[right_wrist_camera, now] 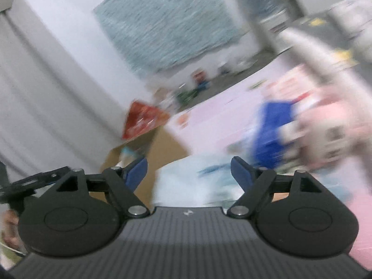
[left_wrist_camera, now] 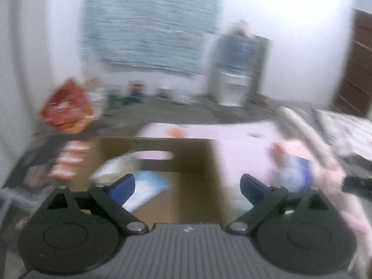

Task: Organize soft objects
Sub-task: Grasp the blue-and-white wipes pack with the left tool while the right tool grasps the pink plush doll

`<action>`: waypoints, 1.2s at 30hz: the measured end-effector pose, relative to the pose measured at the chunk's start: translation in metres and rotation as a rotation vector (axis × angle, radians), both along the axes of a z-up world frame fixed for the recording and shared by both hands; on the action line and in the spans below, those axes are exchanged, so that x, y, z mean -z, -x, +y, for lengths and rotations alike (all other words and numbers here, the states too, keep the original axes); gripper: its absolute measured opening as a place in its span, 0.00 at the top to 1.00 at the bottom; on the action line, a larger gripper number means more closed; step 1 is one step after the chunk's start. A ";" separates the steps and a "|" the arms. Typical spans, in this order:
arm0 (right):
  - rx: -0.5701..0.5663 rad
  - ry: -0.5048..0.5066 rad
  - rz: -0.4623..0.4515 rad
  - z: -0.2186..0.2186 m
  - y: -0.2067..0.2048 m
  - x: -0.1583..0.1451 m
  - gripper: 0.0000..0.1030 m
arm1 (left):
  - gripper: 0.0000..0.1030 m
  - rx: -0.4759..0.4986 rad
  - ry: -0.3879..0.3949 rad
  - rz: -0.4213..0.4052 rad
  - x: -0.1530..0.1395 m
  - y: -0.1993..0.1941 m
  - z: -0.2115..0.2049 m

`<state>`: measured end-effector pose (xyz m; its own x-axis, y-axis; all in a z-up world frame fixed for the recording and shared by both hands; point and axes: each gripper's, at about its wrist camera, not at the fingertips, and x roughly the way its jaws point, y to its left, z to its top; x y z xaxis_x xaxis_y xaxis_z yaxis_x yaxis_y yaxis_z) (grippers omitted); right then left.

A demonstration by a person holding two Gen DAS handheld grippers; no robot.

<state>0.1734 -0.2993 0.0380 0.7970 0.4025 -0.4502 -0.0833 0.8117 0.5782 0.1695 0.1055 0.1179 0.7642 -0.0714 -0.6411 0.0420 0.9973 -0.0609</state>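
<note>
Both views are blurred by motion. My left gripper is open and empty above an open cardboard box. White and light blue soft packs lie inside the box. A blue and pink soft item lies on the pink sheet to the right. My right gripper is open and empty just over a white and light blue soft pack at the box edge. A blue soft item and a pink one lie on the pink sheet.
A red-orange snack bag stands at the box's far left corner, also in the right wrist view. Red and white striped items lie left of the box. A white wall, a pale blue hanging and a water dispenser are behind.
</note>
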 end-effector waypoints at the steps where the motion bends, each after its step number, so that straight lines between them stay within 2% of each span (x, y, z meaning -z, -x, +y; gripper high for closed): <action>1: 0.030 0.001 0.002 -0.014 0.005 0.001 0.19 | 0.05 0.047 0.009 0.017 0.001 -0.007 -0.020; 5: 0.112 -0.072 0.038 -0.065 0.013 0.017 0.18 | 0.05 0.191 0.060 0.128 0.018 -0.046 -0.094; 9: 0.163 -0.204 0.116 -0.102 0.004 0.043 0.17 | 0.05 0.248 0.045 0.228 0.049 -0.095 -0.159; 12: 0.201 -0.341 0.200 -0.124 -0.016 0.066 0.16 | 0.05 0.258 0.029 0.280 0.077 -0.127 -0.191; 15: 0.242 -0.399 0.262 -0.126 -0.031 0.083 0.13 | 0.05 0.255 -0.001 0.319 0.100 -0.157 -0.220; 20: 0.340 -0.514 0.380 -0.133 -0.065 0.109 0.01 | 0.05 0.264 -0.011 0.368 0.127 -0.197 -0.248; 23: 0.370 -0.530 0.426 -0.131 -0.081 0.118 0.01 | 0.05 0.274 -0.006 0.413 0.141 -0.213 -0.258; 27: 0.410 -0.523 0.477 -0.128 -0.099 0.126 0.01 | 0.05 0.274 -0.047 0.437 0.158 -0.226 -0.270; 33: 0.469 -0.495 0.541 -0.122 -0.128 0.140 0.01 | 0.04 0.263 -0.017 0.473 0.166 -0.236 -0.271; 36: 0.488 -0.500 0.552 -0.119 -0.131 0.140 0.01 | 0.08 0.251 0.003 0.488 0.166 -0.236 -0.271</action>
<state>0.3048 -0.4188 -0.1024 0.6528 0.3269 -0.6833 0.6007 0.3261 0.7299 0.4055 -0.1651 -0.0482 0.3370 -0.2158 -0.9164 0.2447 0.9600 -0.1361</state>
